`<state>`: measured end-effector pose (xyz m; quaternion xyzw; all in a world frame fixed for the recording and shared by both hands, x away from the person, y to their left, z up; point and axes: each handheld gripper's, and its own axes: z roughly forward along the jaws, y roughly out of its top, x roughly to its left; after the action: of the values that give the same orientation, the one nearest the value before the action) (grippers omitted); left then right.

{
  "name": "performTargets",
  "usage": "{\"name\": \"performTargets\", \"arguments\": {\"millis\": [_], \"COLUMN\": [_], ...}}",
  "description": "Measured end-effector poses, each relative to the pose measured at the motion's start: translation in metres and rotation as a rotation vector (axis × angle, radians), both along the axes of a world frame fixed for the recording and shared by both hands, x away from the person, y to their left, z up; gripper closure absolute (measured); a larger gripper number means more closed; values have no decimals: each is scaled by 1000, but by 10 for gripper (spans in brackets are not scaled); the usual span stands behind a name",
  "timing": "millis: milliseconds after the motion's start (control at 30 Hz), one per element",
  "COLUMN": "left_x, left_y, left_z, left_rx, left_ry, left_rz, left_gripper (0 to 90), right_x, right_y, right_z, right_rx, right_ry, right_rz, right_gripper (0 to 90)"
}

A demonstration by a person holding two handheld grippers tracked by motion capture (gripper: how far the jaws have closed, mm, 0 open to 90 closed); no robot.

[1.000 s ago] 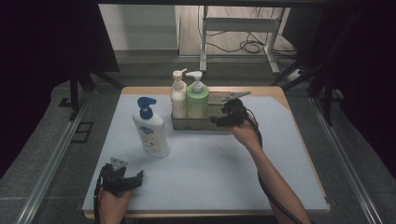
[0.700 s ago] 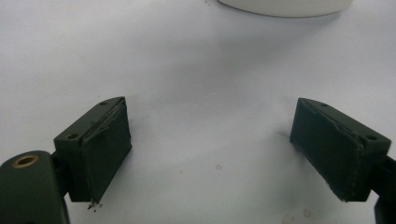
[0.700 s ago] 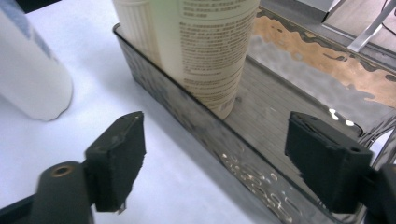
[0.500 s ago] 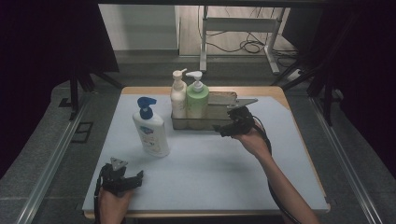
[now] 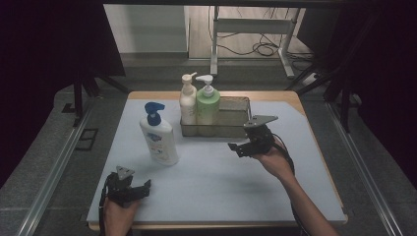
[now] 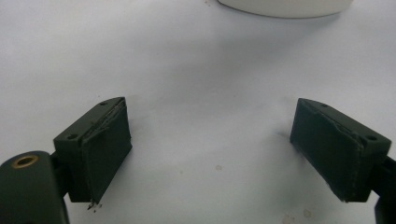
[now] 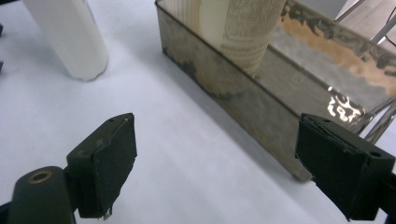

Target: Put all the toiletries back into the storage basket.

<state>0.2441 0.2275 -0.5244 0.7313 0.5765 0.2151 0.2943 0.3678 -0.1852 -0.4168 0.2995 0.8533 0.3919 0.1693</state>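
Rectangular shiny metal caddy (image 5: 235,129) sits at the far middle of the pale blue table mat (image 5: 216,182). In it stand a cream pump bottle (image 5: 187,103) and a pale green pump bottle with white pump (image 5: 207,104), side by side at its left end; the right part of the caddy looks unfilled. In my right gripper view the caddy's near wall (image 7: 243,112) runs diagonally just ahead of the jaws, a labelled bottle base behind it.

My right gripper (image 5: 242,147) hovers just in front of the caddy's right half, near it but not touching. Its jaws have just been opening and now stand wide apart, nothing between them but mat.

A white pump bottle with blue head and blue label (image 5: 157,135) stands upright on the mat left of the caddy, apart from it; its base shows in the right gripper view (image 7: 70,37) too.

My left gripper (image 5: 142,189) rests low at the near left of the mat, well apart from everything. Jaws spread wide, bare mat between the pads (image 6: 105,149).
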Motion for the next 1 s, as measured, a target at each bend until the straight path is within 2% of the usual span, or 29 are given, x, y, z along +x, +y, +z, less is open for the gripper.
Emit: {"name": "performTargets", "arguments": {"millis": [433,1000], "left_x": [0,0], "left_y": [0,0], "left_z": [0,0], "left_rx": [3,-1], "left_ry": [4,0], "left_rz": [-3,-1], "left_gripper": [120,120], "right_x": [-27,-59], "right_y": [-22,-53], "right_z": [-9,-36], "right_rx": [20,16], "right_ry": [6,27], "right_rz": [-5,-59], "right_gripper": [117,116]}}
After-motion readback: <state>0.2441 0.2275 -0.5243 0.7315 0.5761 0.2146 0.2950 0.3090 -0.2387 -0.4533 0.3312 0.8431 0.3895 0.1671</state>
